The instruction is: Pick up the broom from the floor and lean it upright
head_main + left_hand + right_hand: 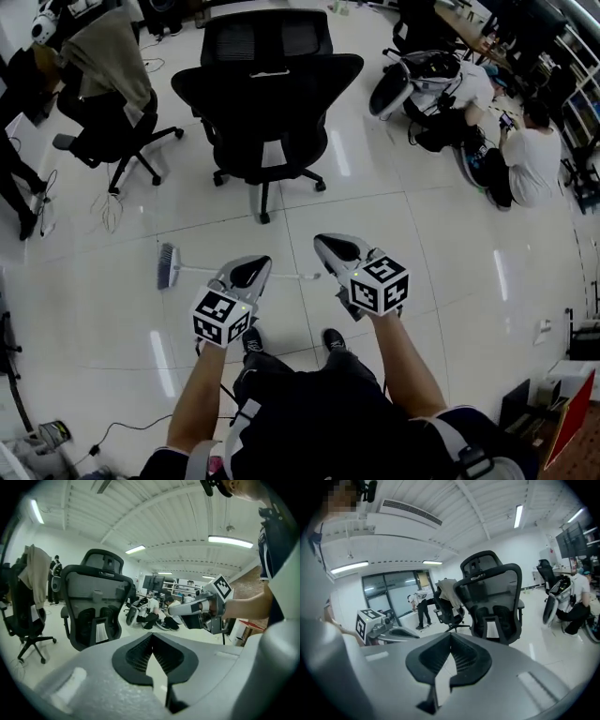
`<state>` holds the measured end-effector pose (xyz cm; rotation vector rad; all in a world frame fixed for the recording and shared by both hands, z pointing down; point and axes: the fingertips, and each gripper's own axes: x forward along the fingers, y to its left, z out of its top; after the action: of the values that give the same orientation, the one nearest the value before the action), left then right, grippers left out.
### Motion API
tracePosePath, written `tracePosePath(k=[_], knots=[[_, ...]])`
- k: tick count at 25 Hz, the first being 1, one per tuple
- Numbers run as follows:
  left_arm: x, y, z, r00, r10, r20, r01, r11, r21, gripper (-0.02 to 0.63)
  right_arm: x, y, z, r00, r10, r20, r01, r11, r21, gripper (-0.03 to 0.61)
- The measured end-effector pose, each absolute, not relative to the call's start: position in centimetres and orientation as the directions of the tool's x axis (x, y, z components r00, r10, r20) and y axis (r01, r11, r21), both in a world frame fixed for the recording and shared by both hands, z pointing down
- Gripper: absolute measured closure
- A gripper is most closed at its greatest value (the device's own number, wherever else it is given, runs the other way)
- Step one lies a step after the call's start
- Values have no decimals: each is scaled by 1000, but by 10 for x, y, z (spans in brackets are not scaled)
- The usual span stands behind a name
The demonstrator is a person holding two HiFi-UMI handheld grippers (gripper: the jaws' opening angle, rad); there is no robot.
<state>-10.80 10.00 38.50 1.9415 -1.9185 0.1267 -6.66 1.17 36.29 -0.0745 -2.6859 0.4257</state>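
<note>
The broom [170,266] lies on the floor [394,216], head left. Nearer, left gripper [249,268] and right gripper [334,247] sit side by side. Beyond stands a chair [267,94].

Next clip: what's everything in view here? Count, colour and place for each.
broom: one, grey head, pale handle, flat on the floor
office chair: one, black, centre, beyond the broom
second chair: one, black, upper left
jacket: one, khaki, draped on the second chair
crouching people: two, white shirts, upper right
cables: pale tangle, floor at left
floor: white glossy tiles
left gripper: grey, shut, empty, over the broom's handle
right gripper: grey, shut, empty, beside the left one
</note>
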Motion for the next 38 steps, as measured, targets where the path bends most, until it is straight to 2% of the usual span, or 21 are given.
tracePosePath(k=[5, 10, 15, 18, 22, 30, 32, 38], knots=[[-117, 71, 420, 285, -890, 357, -950, -211, 231, 614, -65, 2, 380, -898, -47, 437, -190, 938, -290, 572], [-85, 29, 485, 490, -773, 403, -871, -411, 269, 614, -14, -17, 426, -834, -204, 512, -391, 874, -288, 572], [-50, -11, 574, 598, -632, 493, -798, -532, 285, 614, 37, -71, 470, -775, -338, 534, -535, 801, -270, 572], [-31, -24, 631, 612, -558, 560, -766, -593, 247, 614, 65, -91, 501, -750, -380, 541, -583, 766, -271, 572], [-24, -45, 716, 573, -520, 633, -766, -615, 188, 614, 92, -117, 542, -731, -423, 536, -616, 747, -250, 572], [-2, -60, 886, 570, -393, 721, -724, -655, 216, 610, 133, -136, 641, -696, -507, 508, -667, 720, -194, 572], [4, -58, 927, 568, -362, 739, -717, -659, 228, 558, 143, -137, 669, -687, -521, 507, -676, 715, -181, 572], [11, -65, 1030, 537, -322, 779, -714, -665, 218, 543, 157, -149, 730, -712, -529, 461, -662, 726, -189, 572]])
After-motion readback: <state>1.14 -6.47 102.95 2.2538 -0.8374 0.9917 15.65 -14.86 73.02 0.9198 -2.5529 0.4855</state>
